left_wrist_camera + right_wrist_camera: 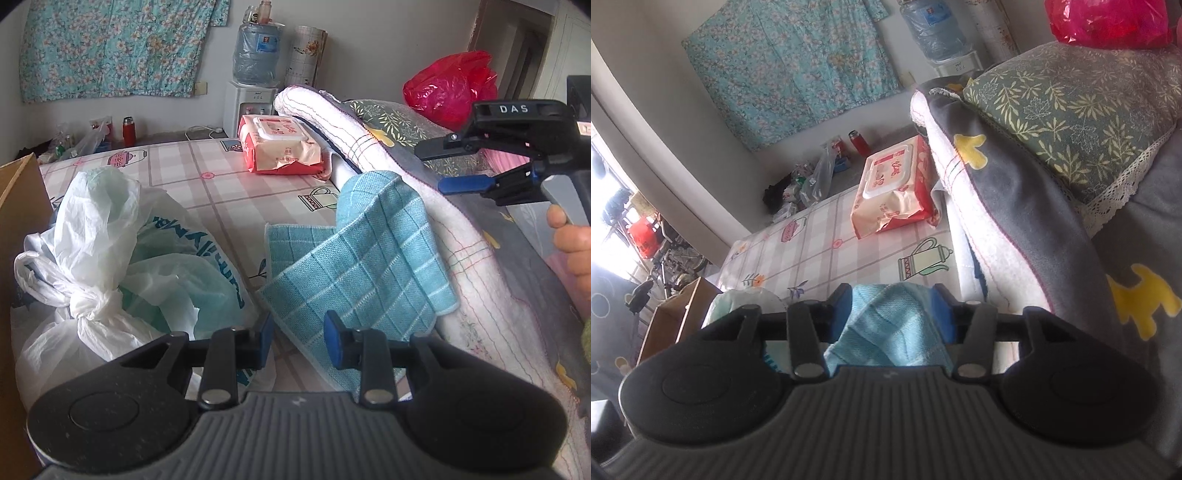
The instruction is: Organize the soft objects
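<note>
Roughly midway | blue checked cloth [354, 258] lies half-folded on tabletop [207, 173], draped against folded blanket [391, 147], near wet-wipes pack [282, 142]; left tool [299, 334] jaws apart beside cloth's near edge; right tool [892, 306] jaws apart, cloth between them, unclamped; folding and stowing remain

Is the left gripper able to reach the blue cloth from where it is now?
Probably yes. The left gripper has its jaws apart right at the blue cloth's near edge, with nothing between them; the knotted plastic bag lies off to its left.

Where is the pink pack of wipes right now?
In the left wrist view, the wipes pack lies at the far side of the checked tablecloth, against the folded white blanket, in front of the water dispenser.
</note>
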`<state>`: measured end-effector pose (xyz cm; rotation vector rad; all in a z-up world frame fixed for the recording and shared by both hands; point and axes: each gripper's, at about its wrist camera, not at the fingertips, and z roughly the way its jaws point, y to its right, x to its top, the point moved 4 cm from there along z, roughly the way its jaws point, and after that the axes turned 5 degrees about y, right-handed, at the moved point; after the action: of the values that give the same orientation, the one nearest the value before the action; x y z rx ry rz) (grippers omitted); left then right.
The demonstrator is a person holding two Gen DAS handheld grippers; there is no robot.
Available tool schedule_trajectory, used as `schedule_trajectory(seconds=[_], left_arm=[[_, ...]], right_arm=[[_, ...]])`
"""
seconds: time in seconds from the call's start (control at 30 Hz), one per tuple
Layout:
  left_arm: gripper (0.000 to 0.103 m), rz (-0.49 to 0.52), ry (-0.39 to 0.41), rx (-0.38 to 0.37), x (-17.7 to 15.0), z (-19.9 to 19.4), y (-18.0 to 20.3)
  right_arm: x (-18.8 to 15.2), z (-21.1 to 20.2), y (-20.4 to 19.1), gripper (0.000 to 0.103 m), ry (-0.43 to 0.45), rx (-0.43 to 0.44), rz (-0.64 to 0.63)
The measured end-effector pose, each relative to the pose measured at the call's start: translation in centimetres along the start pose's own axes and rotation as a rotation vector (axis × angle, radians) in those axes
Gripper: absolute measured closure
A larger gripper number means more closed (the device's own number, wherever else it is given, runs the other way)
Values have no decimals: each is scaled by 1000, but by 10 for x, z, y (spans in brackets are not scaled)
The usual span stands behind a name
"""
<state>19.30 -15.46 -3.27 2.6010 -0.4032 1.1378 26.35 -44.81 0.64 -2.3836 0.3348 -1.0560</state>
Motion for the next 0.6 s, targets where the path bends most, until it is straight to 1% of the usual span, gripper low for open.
schedule_trajectory(seconds=[0.03, 0.07, 0.1, 0.17, 0.23, 0.33, 0.43, 0.47, 0.5, 0.53, 0.6], left_arm=[[68, 18, 9, 1, 2, 1, 3], [66, 38, 20, 1, 5, 3, 5], [62, 60, 33, 8, 7, 5, 8], [58, 102, 54, 30, 10, 10, 13], [54, 151, 68, 51, 10, 15, 19], [54, 182, 57, 63, 7, 24, 25], [54, 190, 55, 53, 4, 28, 29], [54, 200, 58, 54, 3, 29, 30], [54, 215, 64, 57, 4, 29, 32], [54, 230, 73, 63, 4, 29, 33], [53, 259, 87, 73, 5, 30, 34]], right_arm=[[0, 1, -2, 43, -24, 10, 28], [0, 4, -4, 38, -54, 10, 62], [-1, 8, -4, 35, -91, 6, 101], [-3, 15, -4, 35, -153, 1, 168], [-6, 25, -5, 33, -206, 1, 228], [-7, 47, 0, 31, -263, -37, 306], [-7, 73, 9, 31, -288, -91, 368], [-8, 80, 12, 35, -293, -102, 384], [-9, 88, 16, 46, -300, -114, 396], [-11, 93, 18, 54, -303, -121, 400], [-17, 101, 21, 79, -309, -126, 394]])
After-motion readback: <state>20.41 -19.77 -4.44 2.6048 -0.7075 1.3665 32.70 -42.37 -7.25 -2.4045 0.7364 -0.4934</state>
